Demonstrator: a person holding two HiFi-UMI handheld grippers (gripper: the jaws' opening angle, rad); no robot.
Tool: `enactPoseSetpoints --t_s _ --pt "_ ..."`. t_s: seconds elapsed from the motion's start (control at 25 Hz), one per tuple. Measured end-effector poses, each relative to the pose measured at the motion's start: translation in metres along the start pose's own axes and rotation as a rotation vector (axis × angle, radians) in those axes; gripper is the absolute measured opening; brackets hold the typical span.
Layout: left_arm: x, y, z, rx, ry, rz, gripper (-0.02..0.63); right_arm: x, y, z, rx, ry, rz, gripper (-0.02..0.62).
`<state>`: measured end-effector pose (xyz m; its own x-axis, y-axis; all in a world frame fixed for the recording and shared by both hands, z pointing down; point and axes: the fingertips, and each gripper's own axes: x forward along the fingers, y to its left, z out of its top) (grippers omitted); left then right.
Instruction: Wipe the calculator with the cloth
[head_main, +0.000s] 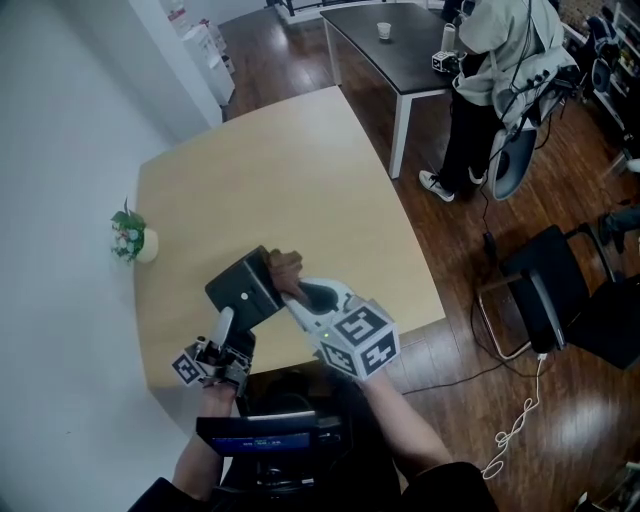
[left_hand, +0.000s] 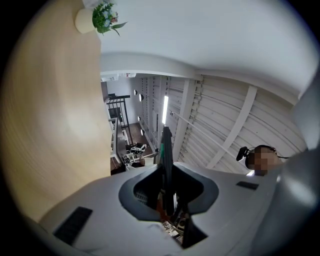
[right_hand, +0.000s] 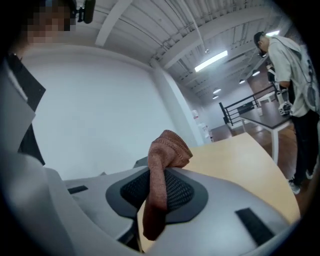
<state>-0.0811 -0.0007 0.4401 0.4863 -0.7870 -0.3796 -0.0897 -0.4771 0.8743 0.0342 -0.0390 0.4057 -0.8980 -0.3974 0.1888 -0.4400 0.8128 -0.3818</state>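
My left gripper (head_main: 227, 320) has its jaws narrow on the calculator (head_main: 243, 290), held above the desk (head_main: 280, 170). My right gripper (head_main: 295, 292) pinches the cloth (head_main: 283, 266). I'd brace the calculator firmly and drag the cloth flat across its face.

The calculator (head_main: 243, 290) is a dark, flat slab, its visible face plain but for a small pale spot. It is held tilted above the near part of the counter (head_main: 300, 170), clamped by its near edge in the left tongs (head_main: 227, 322). In the left gripper view it shows edge-on as a thin dark strip standing upright between the jaws. The cloth (head_main: 283, 268) is reddish-brown and bunched, pinched in the right tongs (head_main: 293, 292). A folded hump rises past the jaws, a tail hangs below, and it lies against the calculator's far right edge.
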Motion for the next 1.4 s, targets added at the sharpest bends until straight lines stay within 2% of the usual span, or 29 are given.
enactPoseSetpoints --t_s 0.08,0.12,0.2,0.32,0.4,0.56,0.64,0.76,0.96,1.04,1.12,1.24,1.32,1.4 --pt "0.004 -0.004 -0.003 0.0 0.005 -0.016 0.058 0.006 0.016 -0.007 -0.061 0.015 0.032 0.078" --pt "0.005 -0.005 -0.006 0.009 0.016 -0.021 0.065 0.008 0.012 -0.013 -0.085 0.028 0.013 0.078" --pt "0.004 -0.006 -0.008 0.031 0.043 -0.02 0.069 0.007 -0.014 -0.024 -0.089 0.058 -0.073 0.078" --pt "0.0 -0.006 -0.006 0.031 0.046 -0.025 0.057 -0.002 -0.05 -0.018 -0.03 0.066 -0.176 0.077" --pt "-0.001 -0.006 -0.006 0.039 0.055 -0.023 0.057 -0.003 -0.041 0.004 -0.036 0.028 -0.146 0.077" --pt "0.004 -0.007 -0.016 0.066 0.105 -0.031 0.057 0.015 0.009 0.033 -0.09 -0.009 0.03 0.077" --pt "0.008 -0.013 -0.022 0.074 0.125 -0.057 0.06 0.025 0.011 0.028 -0.119 0.015 0.033 0.078" --pt "0.007 -0.015 -0.024 0.08 0.129 -0.071 0.074 0.025 -0.013 0.02 -0.094 0.015 -0.018 0.08" --pt "-0.002 -0.012 -0.022 0.085 0.125 -0.066 0.066 0.014 -0.071 -0.01 -0.035 0.084 -0.169 0.078" --pt "-0.001 -0.012 -0.02 0.095 0.127 -0.059 0.061 0.007 -0.072 -0.004 -0.023 0.07 -0.194 0.077" --pt "0.001 -0.01 -0.019 0.136 0.148 -0.03 0.063 0.007 -0.048 0.016 -0.06 0.032 -0.159 0.077" --pt "-0.002 0.002 -0.021 0.251 0.2 0.047 0.063 0.02 0.011 0.038 -0.195 0.012 -0.054 0.078" --pt "-0.007 0.015 -0.019 0.343 0.231 0.107 0.063 0.036 0.038 0.036 -0.305 0.048 -0.018 0.078" --pt "-0.006 0.015 -0.018 0.375 0.237 0.121 0.063 0.049 0.044 0.024 -0.392 0.11 -0.039 0.078"
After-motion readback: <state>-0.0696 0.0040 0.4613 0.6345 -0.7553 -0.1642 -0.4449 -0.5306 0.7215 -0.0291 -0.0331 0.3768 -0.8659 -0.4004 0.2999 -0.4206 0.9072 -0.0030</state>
